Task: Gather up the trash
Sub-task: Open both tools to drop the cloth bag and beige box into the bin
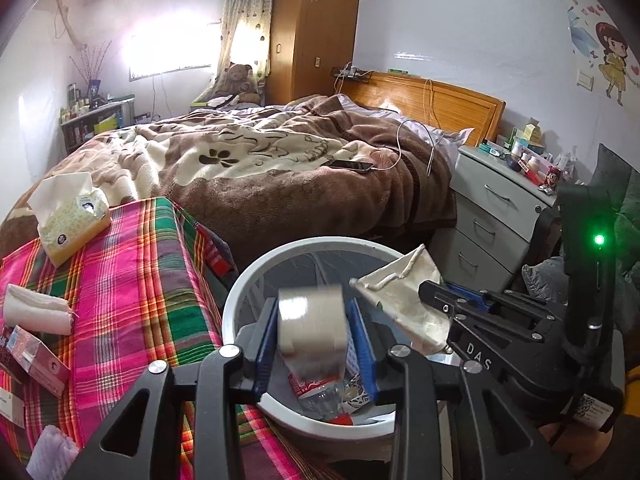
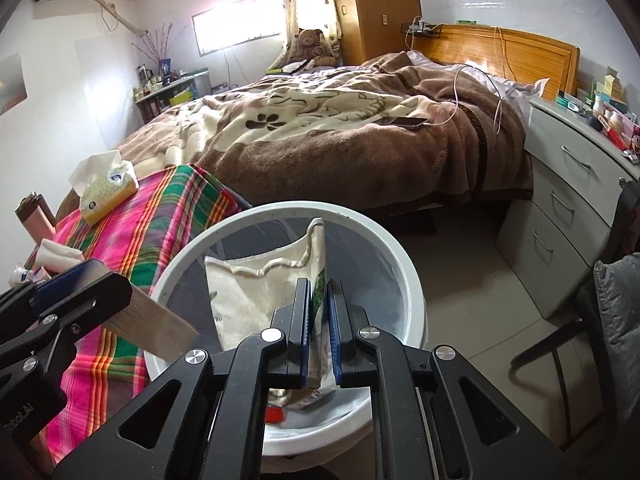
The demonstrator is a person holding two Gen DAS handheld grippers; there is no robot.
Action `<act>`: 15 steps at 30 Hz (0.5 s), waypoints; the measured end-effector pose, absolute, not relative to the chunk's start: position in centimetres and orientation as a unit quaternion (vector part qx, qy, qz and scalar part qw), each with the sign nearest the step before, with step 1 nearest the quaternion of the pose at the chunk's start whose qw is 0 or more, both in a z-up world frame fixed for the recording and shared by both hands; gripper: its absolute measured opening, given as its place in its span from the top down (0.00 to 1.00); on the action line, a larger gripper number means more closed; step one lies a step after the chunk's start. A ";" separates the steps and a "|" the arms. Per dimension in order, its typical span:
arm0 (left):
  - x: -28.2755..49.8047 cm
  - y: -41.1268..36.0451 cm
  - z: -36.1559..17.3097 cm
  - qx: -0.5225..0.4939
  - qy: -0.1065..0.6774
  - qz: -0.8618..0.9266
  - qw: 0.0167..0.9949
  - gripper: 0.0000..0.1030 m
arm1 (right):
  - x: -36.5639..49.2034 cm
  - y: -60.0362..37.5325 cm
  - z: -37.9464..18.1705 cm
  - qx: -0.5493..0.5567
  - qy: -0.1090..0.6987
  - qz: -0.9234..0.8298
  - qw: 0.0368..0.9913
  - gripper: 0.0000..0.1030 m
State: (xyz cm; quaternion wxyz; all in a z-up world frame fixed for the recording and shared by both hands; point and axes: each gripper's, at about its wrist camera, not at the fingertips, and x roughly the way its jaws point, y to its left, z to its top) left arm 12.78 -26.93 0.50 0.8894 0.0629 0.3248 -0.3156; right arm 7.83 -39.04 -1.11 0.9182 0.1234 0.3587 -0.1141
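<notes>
Trash is at the drop step: the left gripper (image 1: 316,334) has a motion-blurred tape roll (image 1: 312,320) between slightly parted pads over the white bin (image 1: 240,300); the right gripper (image 2: 319,320) pinches a cream wrapper (image 2: 256,292) above it. Next, both jaws should part fully.

Bin mouth (image 2: 404,268) open above (plaid table (image 2: 132,220) just left), floor (image 2: 460,280) clear right
</notes>
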 end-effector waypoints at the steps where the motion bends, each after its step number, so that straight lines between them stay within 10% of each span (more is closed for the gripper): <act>1: 12.9 -26.8 0.5 0.062 0.324 -0.316 0.889 0.50 | 7.8 -39.1 -1.2 0.125 0.361 -0.113 0.917 0.83; 4: 13.0 -26.5 0.6 0.053 0.326 -0.319 0.888 0.42 | 7.6 -39.1 -1.1 0.120 0.359 -0.117 0.918 0.69; 15: 12.6 -24.0 1.2 0.045 0.320 -0.294 0.899 0.42 | 7.4 -38.1 -0.5 0.125 0.349 -0.106 0.923 0.68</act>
